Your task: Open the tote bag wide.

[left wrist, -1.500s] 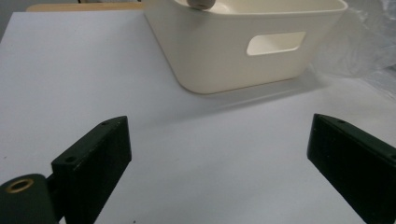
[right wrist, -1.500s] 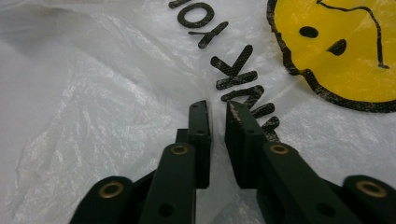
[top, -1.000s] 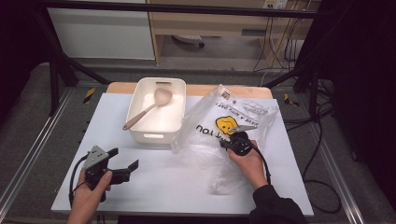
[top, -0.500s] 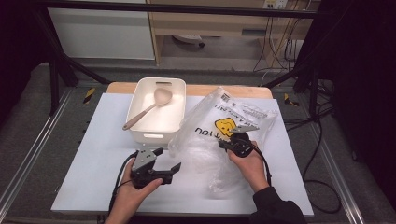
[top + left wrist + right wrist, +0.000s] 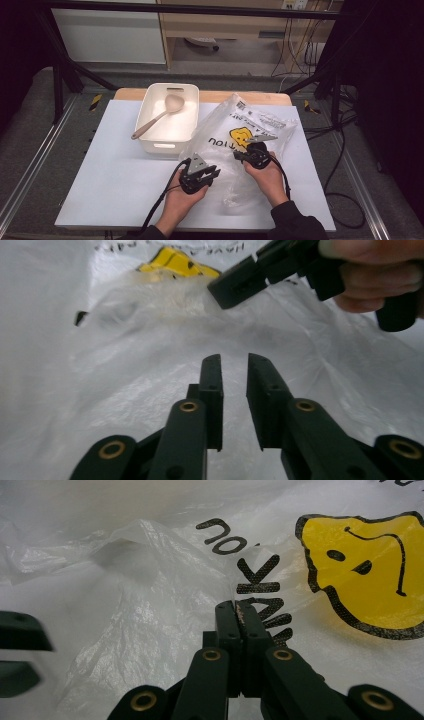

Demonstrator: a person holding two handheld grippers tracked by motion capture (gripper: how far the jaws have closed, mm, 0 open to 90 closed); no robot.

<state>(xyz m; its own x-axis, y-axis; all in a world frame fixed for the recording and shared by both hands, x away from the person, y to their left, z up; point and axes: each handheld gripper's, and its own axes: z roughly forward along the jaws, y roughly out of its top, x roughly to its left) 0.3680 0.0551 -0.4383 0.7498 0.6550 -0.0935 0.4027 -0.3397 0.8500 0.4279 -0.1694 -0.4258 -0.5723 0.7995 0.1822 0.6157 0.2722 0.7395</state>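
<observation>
Jaws of the left gripper [image 5: 235, 365] have just been closing toward plastic bag [image 5: 240, 140] film dead ahead, nothing pinched yet, while right gripper [image 5: 239, 611] is clamping it beyond

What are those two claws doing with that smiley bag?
A person is handling a thin plastic bag on the table. The right claw is shut, pinching the bag's film. The left claw sits at the bag's edge; its jaws have just been closing, with a small gap left. A wooden spoon lies in a white bin.
</observation>
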